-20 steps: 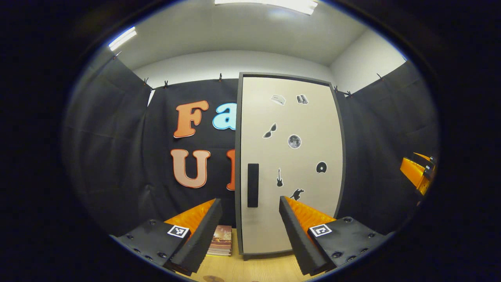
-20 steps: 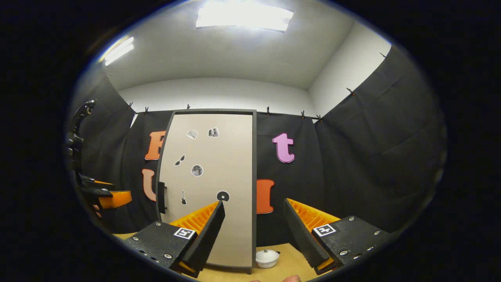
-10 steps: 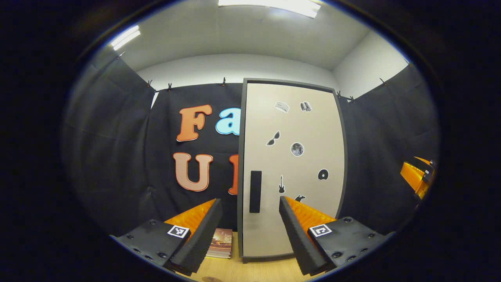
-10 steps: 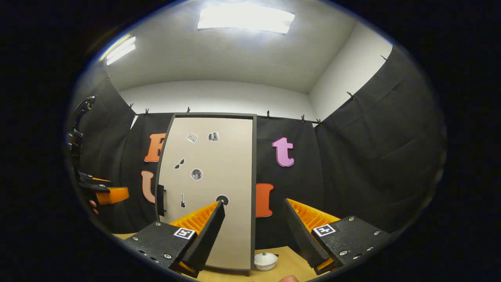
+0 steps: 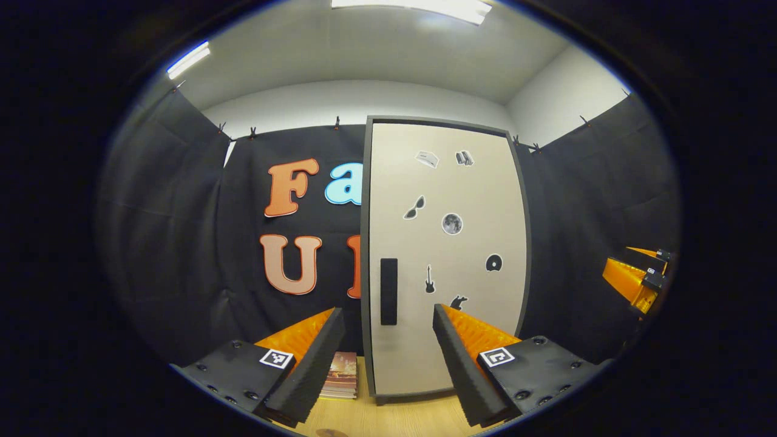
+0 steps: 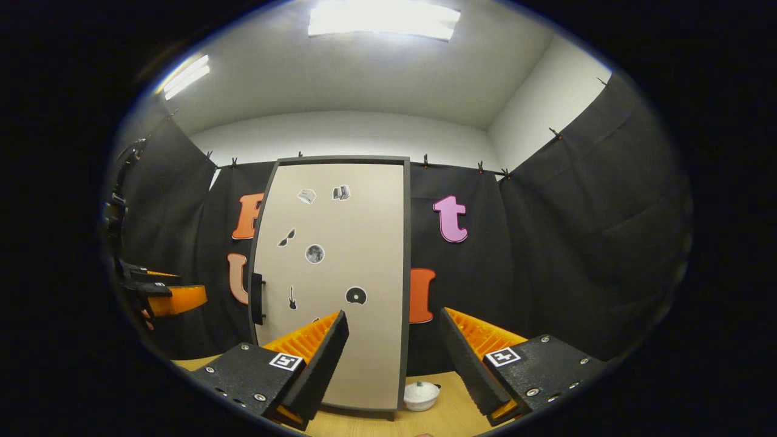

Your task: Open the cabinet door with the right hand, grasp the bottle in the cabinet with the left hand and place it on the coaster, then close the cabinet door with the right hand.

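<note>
My left hand-held gripper (image 5: 388, 358) points straight at the cabinet door (image 5: 446, 255), fingers spread wide with nothing between them. The door is closed, pale with a dark frame, and carries small stickers (image 5: 452, 223). Its dark upright handle (image 5: 388, 291) sits near the door's left edge, showing in the gap between my fingers. A stack of books (image 5: 341, 375) lies on the wooden counter (image 5: 388, 419) just left of the cabinet. My other hand-held gripper (image 5: 634, 280) shows at the far right edge.

The shut beige cabinet door (image 5: 446, 255) hides the cabinet's inside. Small white lidded dish (image 6: 421, 395): contents untellable. Stacked books (image 5: 341, 376) partly covered by a finger.
</note>
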